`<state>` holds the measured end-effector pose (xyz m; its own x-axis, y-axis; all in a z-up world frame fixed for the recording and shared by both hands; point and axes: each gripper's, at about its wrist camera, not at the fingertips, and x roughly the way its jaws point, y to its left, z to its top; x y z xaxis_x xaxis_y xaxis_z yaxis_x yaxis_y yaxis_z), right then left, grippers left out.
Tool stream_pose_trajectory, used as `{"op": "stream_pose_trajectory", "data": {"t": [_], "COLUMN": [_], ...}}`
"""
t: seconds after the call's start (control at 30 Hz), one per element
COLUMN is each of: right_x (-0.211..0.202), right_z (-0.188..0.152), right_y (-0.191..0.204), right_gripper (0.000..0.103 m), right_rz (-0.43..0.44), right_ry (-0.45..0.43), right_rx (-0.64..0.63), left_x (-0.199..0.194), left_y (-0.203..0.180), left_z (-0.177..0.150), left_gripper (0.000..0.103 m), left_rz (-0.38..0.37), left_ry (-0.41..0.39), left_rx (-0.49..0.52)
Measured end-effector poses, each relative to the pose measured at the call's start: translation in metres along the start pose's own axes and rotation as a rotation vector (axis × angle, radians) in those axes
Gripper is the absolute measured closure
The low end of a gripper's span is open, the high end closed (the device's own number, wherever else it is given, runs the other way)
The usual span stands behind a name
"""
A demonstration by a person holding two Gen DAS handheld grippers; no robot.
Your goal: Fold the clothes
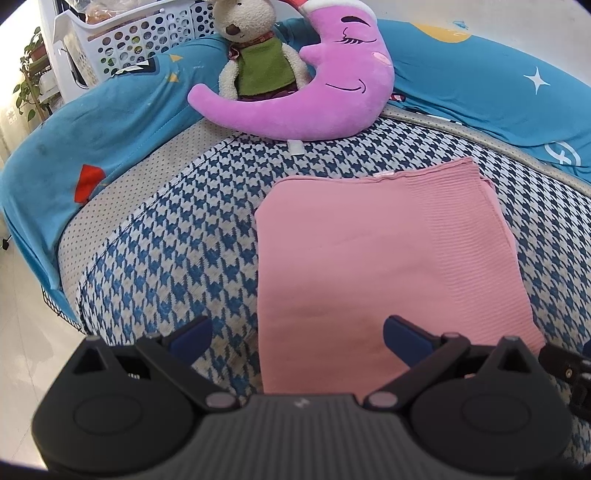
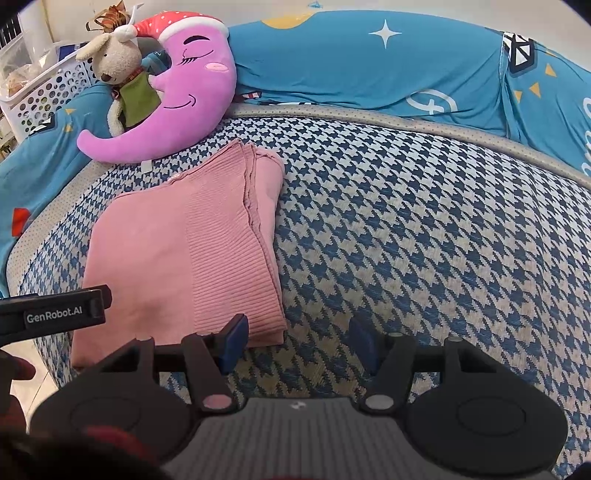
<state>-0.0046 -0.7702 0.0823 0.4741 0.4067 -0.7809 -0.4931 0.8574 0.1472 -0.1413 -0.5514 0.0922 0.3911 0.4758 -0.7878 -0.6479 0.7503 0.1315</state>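
**Pink knit garment lying folded near the front edge of the bed**

Pink ribbed knit, the garment point(image 1: 388, 258) is lying as a flat, several-layered rectangle on the houndstooth bedcover point(image 1: 192, 251), its near edge close to the front edge of the bed and its far edge reaching toward the purple moon cushion point(image 1: 295, 92). It is sitting left of the bed's middle, well apart from the right-hand side, which is leaving a broad stretch of cover free, probably as working room for further folds or further pieces. The right wrist view is showing stacked edges along the garment's right side, so the fold lines are meeting there; the top face is looking smooth, with one plain panel and one ribbed panel side by side and a small label at the far edge.

The left gripper point(image 1: 295, 338) is hovering over the garment's near left corner with its blue fingers point(image 1: 404, 338) standing wide and holding nothing. The right gripper point(image 2: 297, 343) is hanging over bare cover just beside the near right corner, its fingers point(image 2: 234, 341) moderately apart and likewise empty. Both are appearing poised at the near corners, judged ready either for one more fold or for leaving the piece as finished.

A stuffed rabbit point(image 1: 255, 48) is leaning in the cushion at the bed's far left corner, beside a white perforated basket point(image 1: 140, 33); blue star-printed bedding point(image 2: 388, 66) is running along the far edge.
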Motion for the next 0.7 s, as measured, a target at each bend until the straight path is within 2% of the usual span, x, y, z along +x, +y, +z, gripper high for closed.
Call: {"op": "stream_pose_trajectory", "data": {"t": [0.7], "right_x": [0.002], "right_z": [0.001], "right_y": [0.005], "right_gripper": [0.042], "right_rz": [0.018], "right_ry": [-0.003], "right_rx": [-0.016], "left_x": [0.003], "left_y": [0.012], "left_z": [-0.003], "left_gripper": [0.0], "left_rz": [0.009], "left_ry": [-0.001], "left_rx": [-0.03]}}
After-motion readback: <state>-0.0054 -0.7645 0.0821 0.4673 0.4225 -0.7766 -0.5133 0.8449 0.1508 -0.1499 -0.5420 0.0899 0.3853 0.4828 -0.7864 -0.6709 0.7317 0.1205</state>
